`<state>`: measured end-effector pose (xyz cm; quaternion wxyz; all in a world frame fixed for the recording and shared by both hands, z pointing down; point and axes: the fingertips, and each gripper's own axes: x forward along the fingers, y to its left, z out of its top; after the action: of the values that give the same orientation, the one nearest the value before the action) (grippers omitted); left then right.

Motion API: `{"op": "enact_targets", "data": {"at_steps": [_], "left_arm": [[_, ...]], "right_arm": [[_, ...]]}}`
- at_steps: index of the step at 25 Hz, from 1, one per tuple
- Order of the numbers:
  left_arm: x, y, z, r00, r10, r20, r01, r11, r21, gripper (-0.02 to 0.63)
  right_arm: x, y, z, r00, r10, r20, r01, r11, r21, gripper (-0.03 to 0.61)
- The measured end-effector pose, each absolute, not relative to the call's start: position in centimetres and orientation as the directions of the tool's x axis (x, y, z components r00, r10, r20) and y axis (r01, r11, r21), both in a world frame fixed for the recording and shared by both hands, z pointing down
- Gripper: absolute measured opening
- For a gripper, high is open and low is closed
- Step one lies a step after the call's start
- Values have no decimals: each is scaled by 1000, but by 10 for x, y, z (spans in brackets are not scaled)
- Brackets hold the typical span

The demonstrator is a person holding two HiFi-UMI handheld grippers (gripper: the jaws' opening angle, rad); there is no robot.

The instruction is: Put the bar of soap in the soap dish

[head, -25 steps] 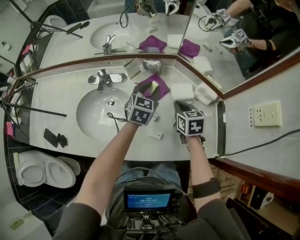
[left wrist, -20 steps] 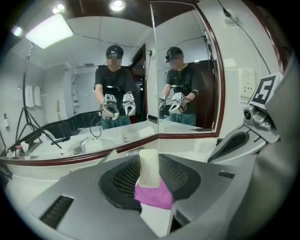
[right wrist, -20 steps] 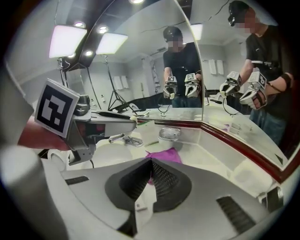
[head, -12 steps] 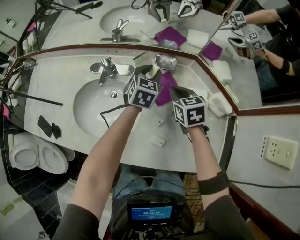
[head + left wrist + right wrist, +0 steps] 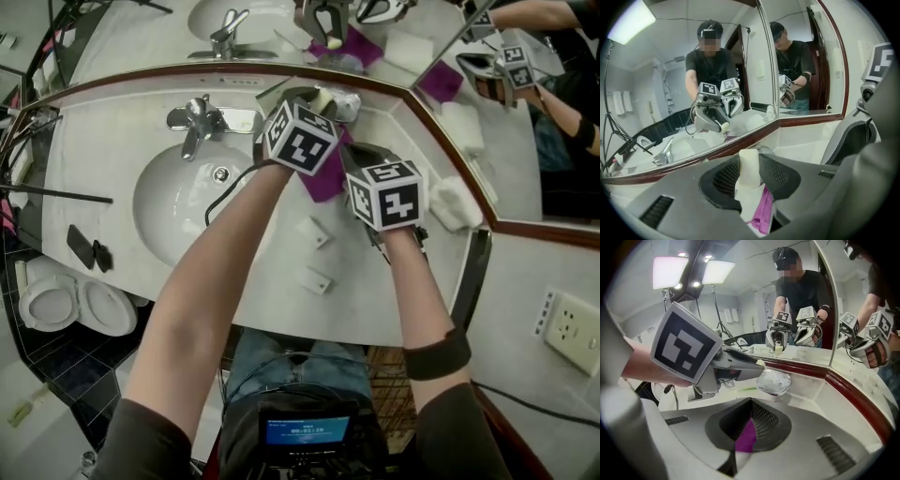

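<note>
Bar of soap point(image 5: 749, 176), one only, stands clamped upright between the left gripper's point(image 5: 749, 164) jaws, just short of the single soap dish point(image 5: 773, 380). Right gripper point(image 5: 749, 423), jaws together and empty, sits alongside; both tilt downward.

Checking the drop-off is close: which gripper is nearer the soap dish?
Left. The left gripper, holding the bar of soap, is right beside the soap dish; the right gripper hangs back, shut, over the purple cloth.
</note>
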<state>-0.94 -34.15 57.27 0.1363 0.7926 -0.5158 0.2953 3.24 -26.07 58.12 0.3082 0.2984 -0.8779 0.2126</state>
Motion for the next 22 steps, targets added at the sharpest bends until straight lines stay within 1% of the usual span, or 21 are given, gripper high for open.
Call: {"op": "enact_targets", "data": {"at_steps": [7, 12, 13, 15, 22], "left_arm": [[-5, -356, 596, 300, -706, 641, -883, -460, -94, 129], [-7, -360, 598, 286, -711, 642, -891, -443, -93, 132], [-7, -359, 599, 285, -712, 641, -893, -441, -93, 134], [-7, -358, 599, 289, -714, 638, -892, -443, -92, 181], [-11, -350, 587, 282, -736, 615, -898, -429, -102, 181]], "right_arm": [[40, -266, 596, -631, -395, 667, -670, 712, -212, 0], [46, -270, 595, -626, -402, 668, -680, 701, -216, 0], [46, -271, 596, -625, -402, 669, -681, 699, -216, 0], [47, -270, 596, -623, -401, 671, -683, 697, -218, 0], [46, -264, 596, -623, -398, 673, -686, 692, -226, 0]]}}
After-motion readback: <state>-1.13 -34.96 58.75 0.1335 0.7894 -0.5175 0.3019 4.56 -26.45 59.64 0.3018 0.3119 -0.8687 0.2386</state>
